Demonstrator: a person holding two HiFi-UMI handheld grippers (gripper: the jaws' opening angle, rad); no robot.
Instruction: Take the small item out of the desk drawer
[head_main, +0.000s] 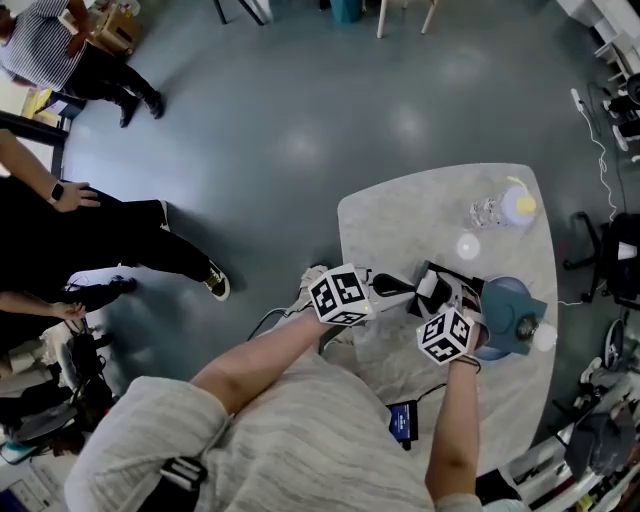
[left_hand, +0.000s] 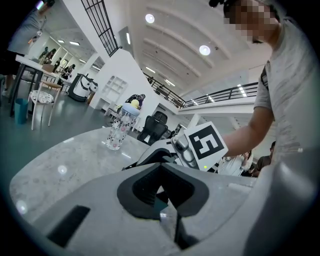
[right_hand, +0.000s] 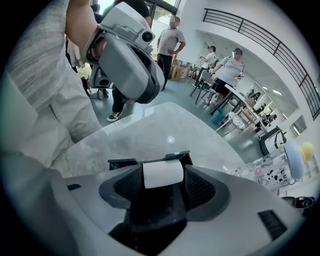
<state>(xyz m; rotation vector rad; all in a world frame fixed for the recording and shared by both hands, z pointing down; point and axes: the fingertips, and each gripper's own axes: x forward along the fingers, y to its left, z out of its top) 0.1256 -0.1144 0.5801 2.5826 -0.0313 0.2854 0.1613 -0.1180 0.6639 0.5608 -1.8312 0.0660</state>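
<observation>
Item (right_hand: 162, 174), white and small, lies in the open drawer (right_hand: 122, 163) on the tabletop (head_main: 400, 215); we work down to it from the biggest thing.

The tabletop is pale marbled stone with rounded corners. The drawer is a low black tray standing near its middle.

Our left tool (left_hand: 161, 194) reaches in roughly level beside the drawer, with its jaws drawn nearly together. We cannot tell whether they pinch some part of the drawer. Our right tool (right_hand: 163, 171) points steeply down over the drawer with its jaws spread wide, gripping nothing.

The item looks like a short roll or block with a rounded top edge and a smooth matte face. We judge it very light and easy to nudge or tip. It may be soft enough to dent, so a gentle squeeze should do. The best hold seems to be across its two ends, low enough that it cannot roll out of the pads.

It sits squarely between the right tool's two jaws, at their tips, with one end facing each pad and close to both. We see no squeeze on it. It lies well within the drawer's black walls, and the left tool is off to its side, apart from it.
</observation>
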